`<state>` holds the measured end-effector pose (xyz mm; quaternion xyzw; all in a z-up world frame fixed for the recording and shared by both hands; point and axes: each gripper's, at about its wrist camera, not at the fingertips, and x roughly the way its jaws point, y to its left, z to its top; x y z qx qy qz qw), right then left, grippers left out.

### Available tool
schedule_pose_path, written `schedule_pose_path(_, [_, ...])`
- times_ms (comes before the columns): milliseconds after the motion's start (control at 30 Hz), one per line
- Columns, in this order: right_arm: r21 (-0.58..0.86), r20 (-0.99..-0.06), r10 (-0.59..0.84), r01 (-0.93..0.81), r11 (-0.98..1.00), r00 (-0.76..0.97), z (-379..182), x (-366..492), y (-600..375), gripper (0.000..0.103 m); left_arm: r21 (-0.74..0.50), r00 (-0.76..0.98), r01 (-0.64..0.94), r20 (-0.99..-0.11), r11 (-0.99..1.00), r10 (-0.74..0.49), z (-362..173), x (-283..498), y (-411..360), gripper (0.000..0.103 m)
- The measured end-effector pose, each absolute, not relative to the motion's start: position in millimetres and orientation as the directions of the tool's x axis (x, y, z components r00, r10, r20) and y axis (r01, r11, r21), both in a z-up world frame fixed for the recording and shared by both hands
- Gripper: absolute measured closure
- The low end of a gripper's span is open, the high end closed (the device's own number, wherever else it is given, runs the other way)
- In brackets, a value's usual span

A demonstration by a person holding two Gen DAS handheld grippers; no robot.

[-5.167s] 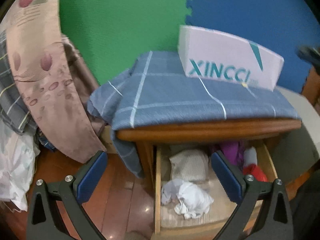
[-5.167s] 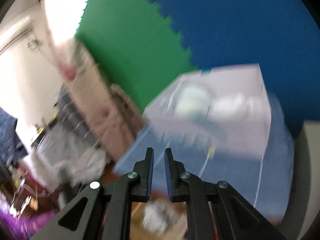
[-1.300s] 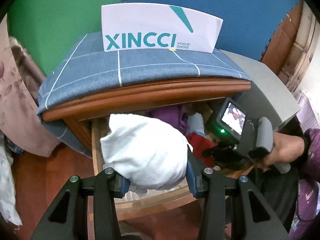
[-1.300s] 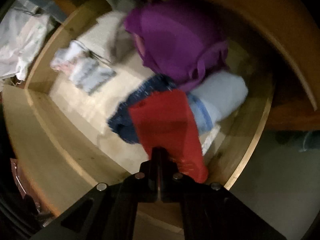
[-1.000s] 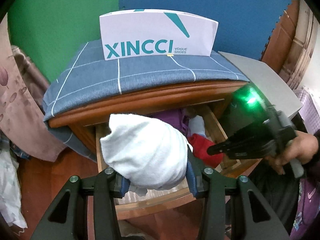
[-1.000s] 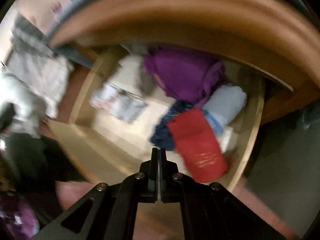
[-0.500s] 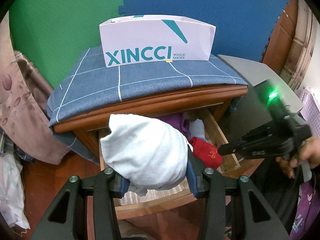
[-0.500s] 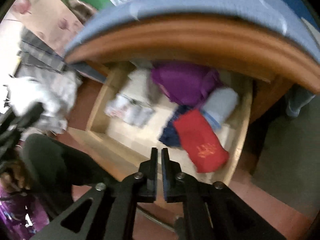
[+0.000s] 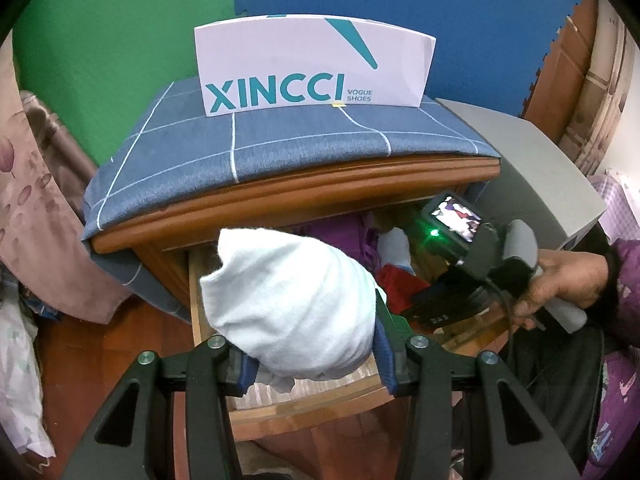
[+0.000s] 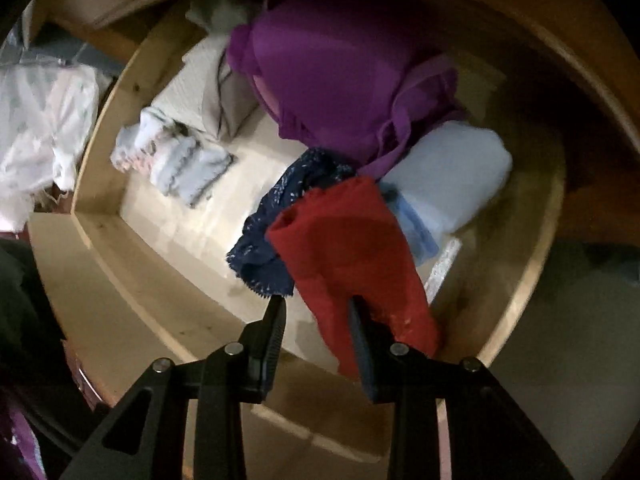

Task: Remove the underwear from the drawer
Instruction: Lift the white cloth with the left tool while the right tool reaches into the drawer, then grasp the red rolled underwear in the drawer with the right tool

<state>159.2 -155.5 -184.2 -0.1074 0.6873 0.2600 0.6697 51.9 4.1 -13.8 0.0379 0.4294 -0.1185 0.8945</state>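
Two claws are in play. I have the left claw (image 9: 312, 364) clenched on a white bundle of underwear (image 9: 292, 304), lifted clear of the open drawer (image 9: 312, 400) and sitting just ahead of its pads. I have the right claw (image 10: 318, 320) pointing steeply down into the drawer (image 10: 120, 280), its jaws opening. The red garment (image 10: 352, 256) lies directly ahead of this claw, its near edge between the fingers; the right finger touches or overlaps the cloth, but neither pad presses on it. A dark blue patterned piece (image 10: 276, 220) sits just beyond the left finger, a purple garment (image 10: 336, 68) farther ahead, and a pale blue roll (image 10: 452, 176) ahead and to the right.

Step in hand, by my judgement: positioning for the second pick, with the first item already out. Next move calls for lowering the right claw until both pads bracket a fold of red cloth, then closing. Avoid catching the blue piece alongside it.
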Motion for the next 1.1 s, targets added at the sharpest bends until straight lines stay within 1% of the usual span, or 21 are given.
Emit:
schedule_pose_path(33, [0.207,-0.978,0.191,-0.493,0.845,-0.082,-185,161,-155,0.069,-0.035,0.603,0.245,-0.777,0.969,-0.180,-14,52,5,0.059])
schedule_pose_path(67, [0.210,-0.978,0.184,-0.486,0.848,-0.102,-188,164,-155,0.062,-0.036,0.604,0.244,-0.776,0.969,-0.181,-15,52,6,0.059])
schedule_pose_path(100, [0.237,-0.971,0.191,-0.481,0.844,-0.142,-193,167,-154,0.047,-0.039,0.605,0.243,-0.775,0.969,-0.183,-15,52,6,0.059])
schedule_pose_path(133, [0.305,-0.951,0.238,-0.462,0.833,-0.197,-200,171,-156,0.040,-0.040,0.605,0.243,-0.775,0.969,-0.184,-15,52,7,0.059])
schedule_pose_path(167, [0.366,-0.929,0.294,-0.434,0.823,-0.225,-204,174,-160,0.029,-0.041,0.605,0.243,-0.775,0.969,-0.185,-15,52,8,0.059])
schedule_pose_path(200, [0.449,-0.892,0.376,-0.383,0.807,-0.251,-207,178,-167,0.021,-0.043,0.606,0.242,-0.774,0.969,-0.185,-15,52,9,0.059])
schedule_pose_path(233, [0.496,-0.866,0.427,-0.345,0.797,-0.259,-208,181,-172,0.021,-0.045,0.606,0.242,-0.773,0.969,-0.187,-15,52,9,0.059])
schedule_pose_path(300, [0.512,-0.856,0.437,-0.335,0.791,-0.276,-208,183,-175,0.021,-0.048,0.609,0.242,-0.770,0.969,-0.190,-15,51,10,0.059])
schedule_pose_path(400, [0.424,-0.905,0.355,-0.420,0.803,-0.236,-206,175,-166,0.022,-0.047,0.614,0.241,-0.767,0.969,-0.190,-14,51,10,0.059])
schedule_pose_path(500, [0.274,-0.962,0.239,-0.517,0.811,-0.136,-193,165,-156,0.022,-0.044,0.619,0.239,-0.763,0.970,-0.187,-13,50,11,0.059])
schedule_pose_path(600, [0.155,-0.985,0.169,-0.589,0.793,-0.031,-170,151,-152,0.022,-0.053,0.625,0.232,-0.757,0.971,-0.191,-13,51,14,0.058])
schedule_pose_path(633, [0.089,-0.992,0.128,-0.607,0.790,0.021,-165,148,-153,0.022,-0.058,0.624,0.229,-0.757,0.972,-0.192,-13,51,15,0.058])
schedule_pose_path(700, [-0.085,-0.993,-0.015,-0.616,0.783,0.117,-165,148,-156,0.021,-0.063,0.622,0.227,-0.758,0.972,-0.195,-15,52,16,0.058])
schedule_pose_path(733, [-0.112,-0.992,-0.047,-0.614,0.781,0.121,-169,149,-157,0.021,-0.065,0.621,0.228,-0.758,0.972,-0.197,-15,52,16,0.058])
schedule_pose_path(800, [-0.077,-0.996,-0.036,-0.615,0.785,0.079,-177,152,-156,0.021,-0.066,0.624,0.233,-0.755,0.970,-0.201,-14,51,15,0.058])
schedule_pose_path(900, [-0.104,-0.995,-0.078,-0.621,0.776,0.069,-189,158,-153,0.021,-0.052,0.631,0.238,-0.751,0.970,-0.195,-14,49,14,0.057])
schedule_pose_path(1033, [-0.086,-0.994,-0.106,-0.625,0.776,0.005,-206,167,-152,0.021,-0.064,0.624,0.230,-0.756,0.971,-0.197,-17,51,17,0.057])
schedule_pose_path(1100, [-0.105,-0.991,-0.134,-0.652,0.751,0.005,-209,167,-147,0.022,-0.067,0.624,0.228,-0.756,0.971,-0.199,-18,52,18,0.057])
